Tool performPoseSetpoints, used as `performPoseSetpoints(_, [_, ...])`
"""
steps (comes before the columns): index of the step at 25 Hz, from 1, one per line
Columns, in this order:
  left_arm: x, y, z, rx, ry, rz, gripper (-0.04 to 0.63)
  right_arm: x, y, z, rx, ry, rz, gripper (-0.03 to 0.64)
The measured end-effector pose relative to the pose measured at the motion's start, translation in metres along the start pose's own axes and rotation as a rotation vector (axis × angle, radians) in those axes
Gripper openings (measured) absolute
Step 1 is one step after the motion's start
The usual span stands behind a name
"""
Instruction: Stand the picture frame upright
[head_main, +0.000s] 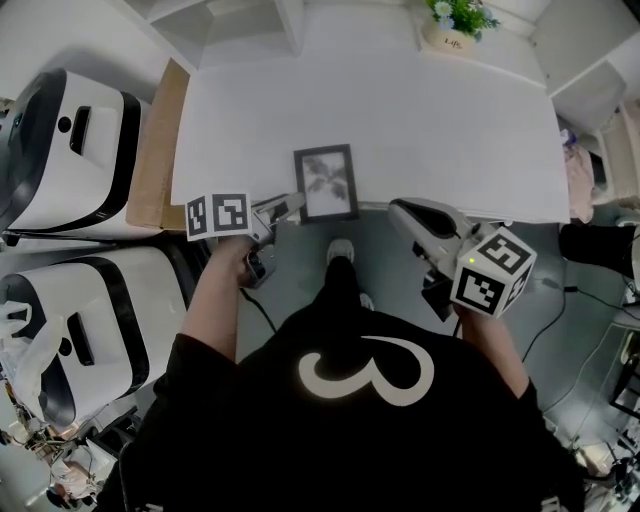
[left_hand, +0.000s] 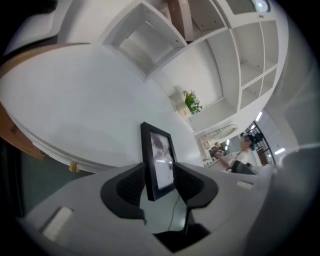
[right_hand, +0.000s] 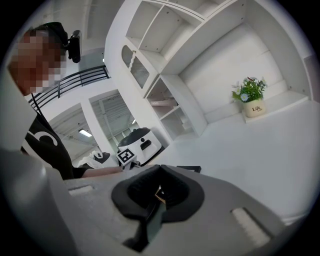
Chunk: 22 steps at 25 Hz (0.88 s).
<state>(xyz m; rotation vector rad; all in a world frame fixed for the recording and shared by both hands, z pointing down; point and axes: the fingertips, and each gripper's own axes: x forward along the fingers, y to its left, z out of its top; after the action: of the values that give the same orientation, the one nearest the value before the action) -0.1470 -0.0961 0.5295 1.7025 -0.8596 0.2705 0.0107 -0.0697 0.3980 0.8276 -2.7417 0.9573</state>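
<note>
Currently the picture frame (head_main: 326, 183) is not yet upright. In the head view it appears to lie face up at the near edge of the white table (head_main: 420, 120), with its full face toward the camera. Whether its near edge is lifted slightly cannot be told.

Left gripper (head_main: 288, 208): positioned at the frame's near left corner. Its own view shows the jaws apart with that corner between them, one pad on each face of the frame. A narrow gap seems to remain at the pad on the glass side, so no firm clamp is judged to be in place.

Right gripper (right_hand: 159, 189): jaws together, holding nothing, parked off the table edge to the right of the frame.

Status: early stage. Remaining steps, as judged: clamp the corner, tilt the frame up, set it on its stand, release
</note>
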Motion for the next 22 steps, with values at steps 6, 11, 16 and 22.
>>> performPoseSetpoints(6, [-0.001, 0.019, -0.021, -0.152, 0.092, -0.241, 0.178, 0.008, -0.006, -0.006, 0.009, 0.022, 0.003, 0.003])
performPoseSetpoints(11, [0.015, 0.016, -0.031, -0.25, 0.139, -0.368, 0.178, 0.013, -0.014, -0.011, 0.027, 0.037, -0.004, 0.003])
performPoseSetpoints(16, [0.029, 0.01, -0.027, -0.31, 0.158, -0.429, 0.172, 0.021, -0.018, -0.018, 0.027, 0.057, -0.008, 0.003])
performPoseSetpoints(22, [0.032, 0.007, -0.025, -0.304, 0.19, -0.44, 0.088, 0.021, -0.022, -0.017, 0.026, 0.062, -0.012, 0.003])
